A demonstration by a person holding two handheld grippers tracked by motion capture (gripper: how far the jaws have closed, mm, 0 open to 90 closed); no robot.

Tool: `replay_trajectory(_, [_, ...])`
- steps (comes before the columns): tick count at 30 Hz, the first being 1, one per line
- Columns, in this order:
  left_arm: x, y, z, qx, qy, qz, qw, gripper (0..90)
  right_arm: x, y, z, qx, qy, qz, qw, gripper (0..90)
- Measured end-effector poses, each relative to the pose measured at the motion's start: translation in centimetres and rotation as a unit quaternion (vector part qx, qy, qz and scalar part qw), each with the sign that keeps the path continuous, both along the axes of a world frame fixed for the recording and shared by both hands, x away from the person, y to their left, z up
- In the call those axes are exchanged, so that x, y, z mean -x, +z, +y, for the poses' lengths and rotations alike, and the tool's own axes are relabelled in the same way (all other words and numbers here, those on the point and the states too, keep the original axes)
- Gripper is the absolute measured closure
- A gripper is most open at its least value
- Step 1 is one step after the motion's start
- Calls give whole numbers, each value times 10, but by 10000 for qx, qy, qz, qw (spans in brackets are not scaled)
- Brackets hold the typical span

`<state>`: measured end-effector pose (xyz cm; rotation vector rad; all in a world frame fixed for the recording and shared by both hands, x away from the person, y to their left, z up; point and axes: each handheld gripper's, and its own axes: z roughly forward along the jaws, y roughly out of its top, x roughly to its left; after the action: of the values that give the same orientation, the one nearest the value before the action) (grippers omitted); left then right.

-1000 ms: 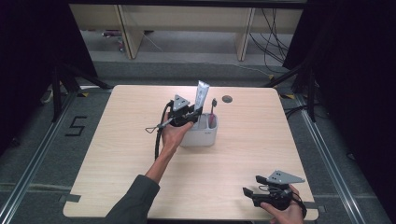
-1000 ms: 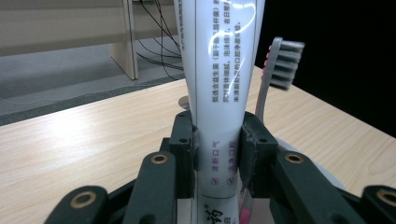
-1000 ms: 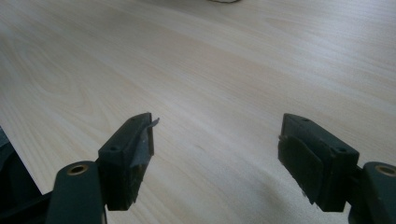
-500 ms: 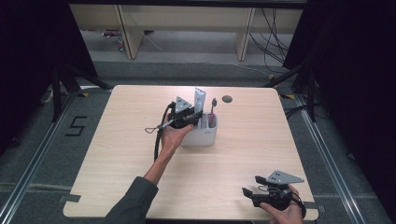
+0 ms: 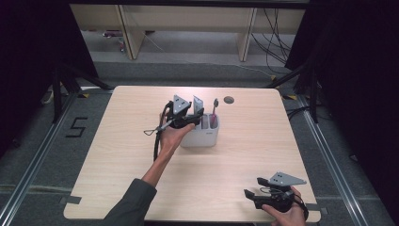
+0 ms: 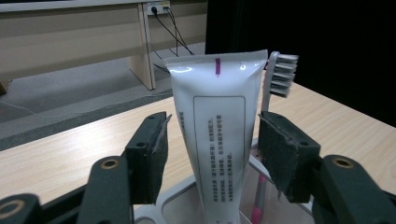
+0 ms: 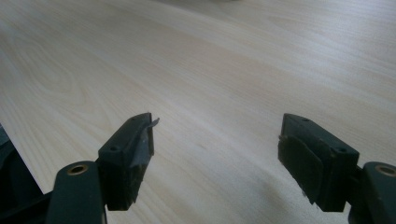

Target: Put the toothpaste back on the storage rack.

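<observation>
Counter [image 5: 117, 188] bare apart from one white holder [image 5: 202, 137] at mid-table. Toothpaste tube [image 6: 215, 135] lowered since a second ago, now upright in that holder beside a pink toothbrush [image 6: 279, 74]; placing judged done. Left gripper [image 6: 212, 154] jaws just opened, pads either side of the tube, touching neither face. Right gripper [image 7: 215, 158] wide, empty, near the counter's front edge.

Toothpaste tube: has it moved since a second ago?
Yes. The toothpaste tube has dropped from tilted above the white holder into it; the left gripper jaws have just been opening.
</observation>
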<state>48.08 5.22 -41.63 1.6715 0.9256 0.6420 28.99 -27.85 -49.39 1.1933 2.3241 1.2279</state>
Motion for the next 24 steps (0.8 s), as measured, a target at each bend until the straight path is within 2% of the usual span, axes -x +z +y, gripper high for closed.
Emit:
replay_trajectory(4, [0, 0, 2, 44, -20, 161, 9999, 356, 0, 0, 0, 40, 8, 39, 10000, 274])
replay_trajectory(13, [5, 6, 4, 31, -23, 188, 9998, 263, 0, 0, 0, 23, 7, 33, 10000, 274])
replay_trajectory(16, [7, 9, 7, 63, -9, 173, 9998, 251, 0, 0, 0, 32, 17, 27, 10000, 274])
replay_trajectory(24, [11, 15, 14, -11, 46, 199, 9998, 223, 0, 0, 1, 21, 16, 66, 10000, 274])
